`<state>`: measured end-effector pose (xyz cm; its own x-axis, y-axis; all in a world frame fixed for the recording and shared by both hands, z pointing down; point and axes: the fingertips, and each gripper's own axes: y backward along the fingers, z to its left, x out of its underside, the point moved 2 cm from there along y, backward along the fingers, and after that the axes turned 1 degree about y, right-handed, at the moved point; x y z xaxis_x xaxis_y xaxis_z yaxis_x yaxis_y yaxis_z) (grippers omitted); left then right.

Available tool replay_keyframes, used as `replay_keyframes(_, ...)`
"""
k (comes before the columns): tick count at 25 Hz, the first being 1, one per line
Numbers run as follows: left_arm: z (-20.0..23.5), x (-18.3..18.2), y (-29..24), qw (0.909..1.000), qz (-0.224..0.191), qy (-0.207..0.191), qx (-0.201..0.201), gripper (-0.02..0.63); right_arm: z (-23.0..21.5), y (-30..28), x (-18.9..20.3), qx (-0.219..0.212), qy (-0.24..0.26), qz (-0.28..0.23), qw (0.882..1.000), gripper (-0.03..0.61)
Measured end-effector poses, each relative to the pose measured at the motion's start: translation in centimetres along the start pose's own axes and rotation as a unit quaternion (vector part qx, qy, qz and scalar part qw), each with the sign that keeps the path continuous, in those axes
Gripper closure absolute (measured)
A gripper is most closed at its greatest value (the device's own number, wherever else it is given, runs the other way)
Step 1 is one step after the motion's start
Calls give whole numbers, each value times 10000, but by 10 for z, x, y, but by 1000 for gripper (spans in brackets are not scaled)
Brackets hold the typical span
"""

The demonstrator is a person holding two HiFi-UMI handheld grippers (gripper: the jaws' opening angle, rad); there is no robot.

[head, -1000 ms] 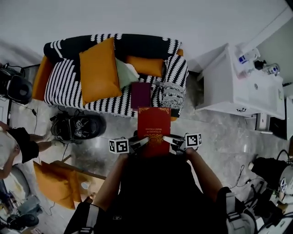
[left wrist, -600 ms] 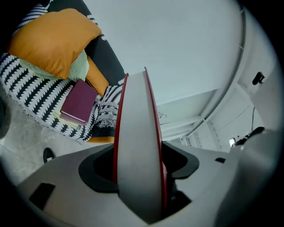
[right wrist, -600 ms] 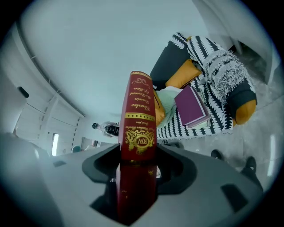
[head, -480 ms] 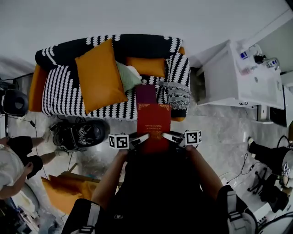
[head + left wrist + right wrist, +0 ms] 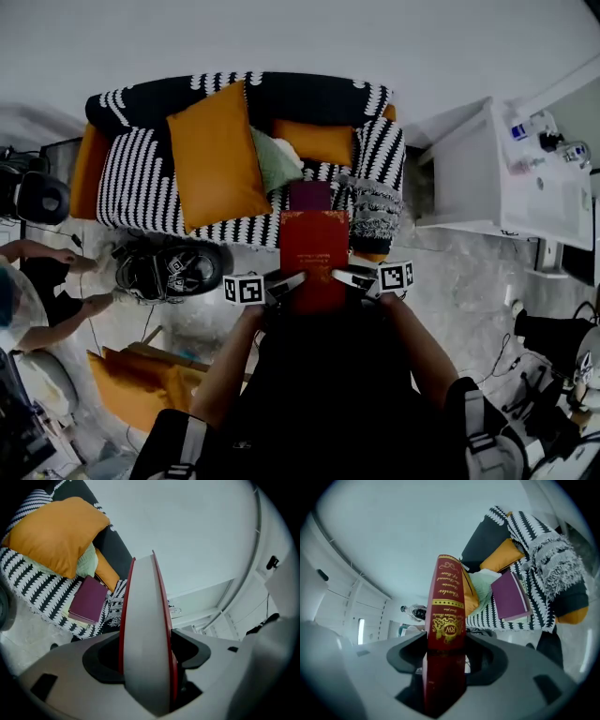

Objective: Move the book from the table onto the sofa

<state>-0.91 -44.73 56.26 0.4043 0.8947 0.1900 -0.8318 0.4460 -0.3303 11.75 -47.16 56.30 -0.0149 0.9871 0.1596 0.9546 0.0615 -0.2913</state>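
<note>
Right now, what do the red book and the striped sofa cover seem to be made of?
The red book: likely hardback board, smooth red cover with gilt spine lettering, pale paper page edges. The striped sofa cover: soft matte textile, probably woven or knitted, with a shaggy fringe at one arm; fibre unclear.

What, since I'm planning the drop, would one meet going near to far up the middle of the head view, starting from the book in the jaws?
red book, purple book, small orange cushion, sofa backrest
</note>
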Motion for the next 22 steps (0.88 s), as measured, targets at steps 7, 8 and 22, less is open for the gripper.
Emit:
replay_keyframes(7, -6, -40, -13, 9982, -497, 109, -324, 310, -4, -9, -57, -405, 188, 451, 9980, 328)
replay_keyframes(8, -7, -41, -17, 9979, -504, 103, -390, 310, -7, -8, -59, -461, 151, 478, 9977, 328)
replay_keyframes(22, 31, -38, -27, 9966, -22, 312, -767, 308, -40, -15, -51, -349, -496, 572, 9965, 328)
